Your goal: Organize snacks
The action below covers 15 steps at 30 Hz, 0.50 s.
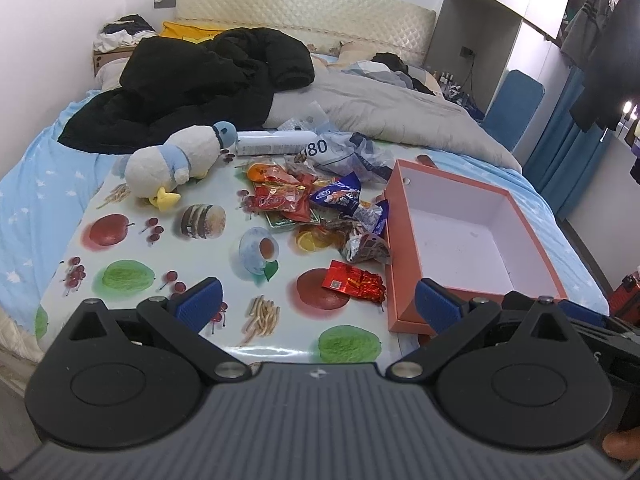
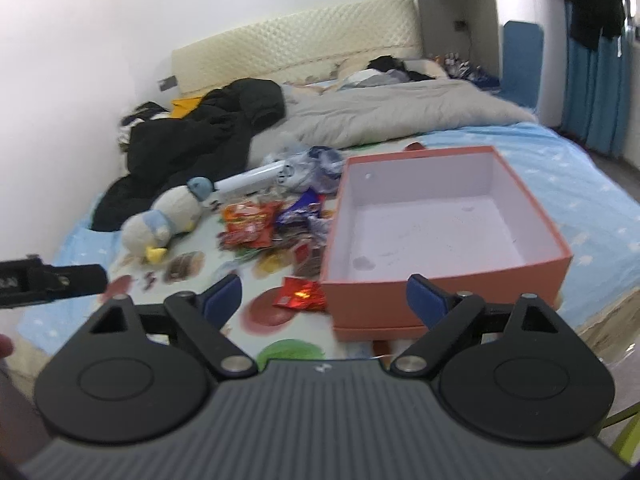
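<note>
Left gripper [image 1: 318, 302] and right gripper [image 2: 325, 295] both released, empty, above the fruit-printed tabletop [image 1: 160, 252]. Heap of foil snack packets [image 1: 316, 208] at 12 o'clock; open orange cardboard box [image 1: 476, 236] touching it at 2 o'clock; single red packet [image 1: 354, 281] nearest

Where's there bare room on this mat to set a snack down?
The mat is bare at its near-left, between the plush duck and the near edge. The orange box is empty. Crowded: the snack pile beside the box.
</note>
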{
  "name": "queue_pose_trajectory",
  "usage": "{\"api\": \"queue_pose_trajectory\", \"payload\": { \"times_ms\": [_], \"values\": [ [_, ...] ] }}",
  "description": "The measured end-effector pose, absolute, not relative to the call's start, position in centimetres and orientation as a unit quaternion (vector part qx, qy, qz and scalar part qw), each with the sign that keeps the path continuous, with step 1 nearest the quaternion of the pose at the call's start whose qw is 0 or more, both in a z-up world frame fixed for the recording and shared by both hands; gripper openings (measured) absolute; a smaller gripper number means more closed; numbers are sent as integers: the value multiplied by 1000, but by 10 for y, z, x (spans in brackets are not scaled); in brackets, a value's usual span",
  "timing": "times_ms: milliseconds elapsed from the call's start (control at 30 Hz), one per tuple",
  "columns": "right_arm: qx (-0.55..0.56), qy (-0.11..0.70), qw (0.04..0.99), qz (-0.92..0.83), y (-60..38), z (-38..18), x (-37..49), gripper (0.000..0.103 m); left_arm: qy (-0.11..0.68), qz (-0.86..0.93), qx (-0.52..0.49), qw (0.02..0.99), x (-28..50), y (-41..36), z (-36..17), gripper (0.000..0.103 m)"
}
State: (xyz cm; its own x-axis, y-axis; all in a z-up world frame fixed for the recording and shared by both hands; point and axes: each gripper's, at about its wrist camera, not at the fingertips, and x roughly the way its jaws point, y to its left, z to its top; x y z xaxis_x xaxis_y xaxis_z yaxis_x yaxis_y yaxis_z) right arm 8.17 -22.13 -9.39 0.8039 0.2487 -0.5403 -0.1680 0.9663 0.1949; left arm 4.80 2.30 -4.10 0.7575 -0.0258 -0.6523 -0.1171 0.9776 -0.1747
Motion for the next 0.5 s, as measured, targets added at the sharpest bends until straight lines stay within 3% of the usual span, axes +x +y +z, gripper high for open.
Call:
{"api": "queue_pose_trajectory", "payload": {
  "times_ms": [500],
  "values": [
    [86,317,937,120,-223,-109,106,90,368,15,-109,923,87,40,-75,103]
  ]
}}
